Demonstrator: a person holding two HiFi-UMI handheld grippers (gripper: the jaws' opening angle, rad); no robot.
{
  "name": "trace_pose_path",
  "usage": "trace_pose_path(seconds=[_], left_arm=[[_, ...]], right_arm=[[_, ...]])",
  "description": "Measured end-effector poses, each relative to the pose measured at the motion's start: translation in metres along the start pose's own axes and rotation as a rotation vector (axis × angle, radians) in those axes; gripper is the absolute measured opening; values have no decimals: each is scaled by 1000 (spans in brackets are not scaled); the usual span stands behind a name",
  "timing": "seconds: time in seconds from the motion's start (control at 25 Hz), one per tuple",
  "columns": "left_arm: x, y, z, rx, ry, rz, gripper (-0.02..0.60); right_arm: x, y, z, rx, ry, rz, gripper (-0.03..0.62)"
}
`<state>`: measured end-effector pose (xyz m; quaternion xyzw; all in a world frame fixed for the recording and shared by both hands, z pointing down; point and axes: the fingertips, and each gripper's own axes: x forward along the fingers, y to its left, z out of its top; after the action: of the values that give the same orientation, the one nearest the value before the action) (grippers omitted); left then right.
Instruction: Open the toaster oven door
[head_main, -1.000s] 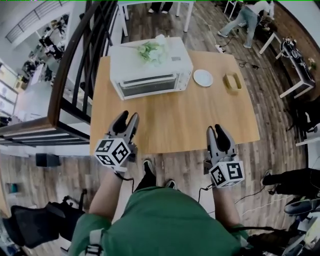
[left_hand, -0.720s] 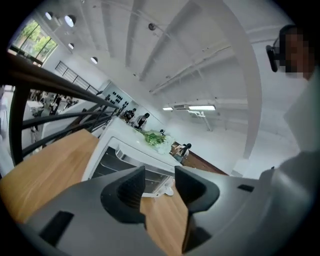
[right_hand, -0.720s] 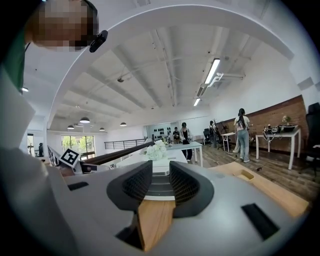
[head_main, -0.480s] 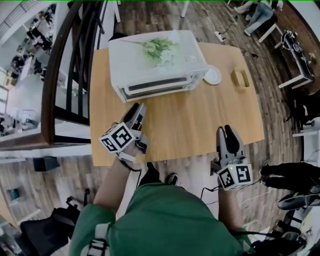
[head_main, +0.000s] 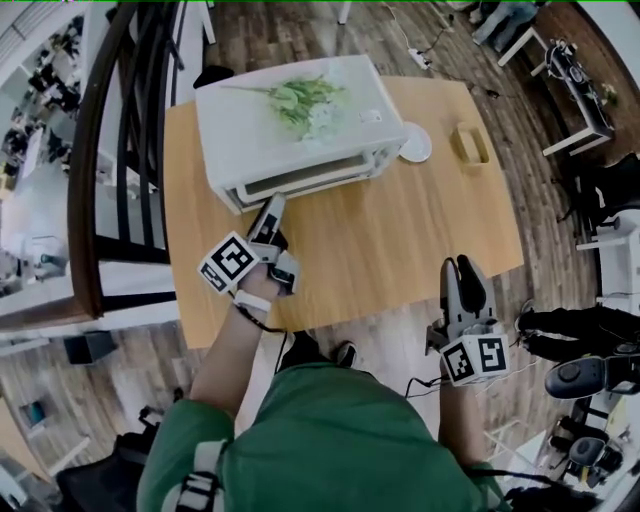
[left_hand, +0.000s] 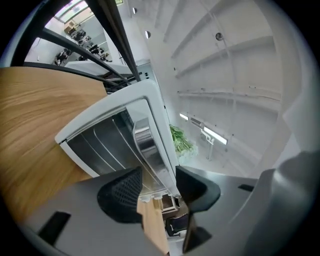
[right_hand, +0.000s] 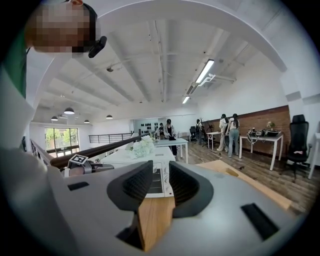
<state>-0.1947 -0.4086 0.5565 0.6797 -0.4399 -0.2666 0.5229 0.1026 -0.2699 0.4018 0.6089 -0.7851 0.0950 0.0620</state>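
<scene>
While the toaster oven (head_main: 250, 135) door stays closed, the left gripper (head_main: 276, 205) has reached its handle (left_hand: 143, 141), jaws apart astride it; right gripper (head_main: 460, 266) hangs back, half-open, empty.

Open-plan lab or workshop-type office. Wood-plank floor (head_main: 545, 200); dark railing (head_main: 92, 180) runs just beside left edge of wooden table (head_main: 400, 240). Right gripper view: strip lights (right_hand: 205, 71) on bare white ceiling, white work table (right_hand: 167, 143), people (right_hand: 227, 131) standing near bench (right_hand: 260, 136) loaded with gear, black office chair (right_hand: 299, 135).
</scene>
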Motion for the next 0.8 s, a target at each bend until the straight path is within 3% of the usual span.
trace_pose_path(seconds=[0.32,0.6,0.8], left_arm=[[19,6,9,-106,-35,-15,206],[19,7,11,-126,-44,-23,140],[18,2,9,-118,-71,-35,135]], right_arm=[[-14,-3,-5,5,-4,-37,111],[-25,0,-12,9,11,-34,96],[-31,-4,-22,5,27,-34,86]])
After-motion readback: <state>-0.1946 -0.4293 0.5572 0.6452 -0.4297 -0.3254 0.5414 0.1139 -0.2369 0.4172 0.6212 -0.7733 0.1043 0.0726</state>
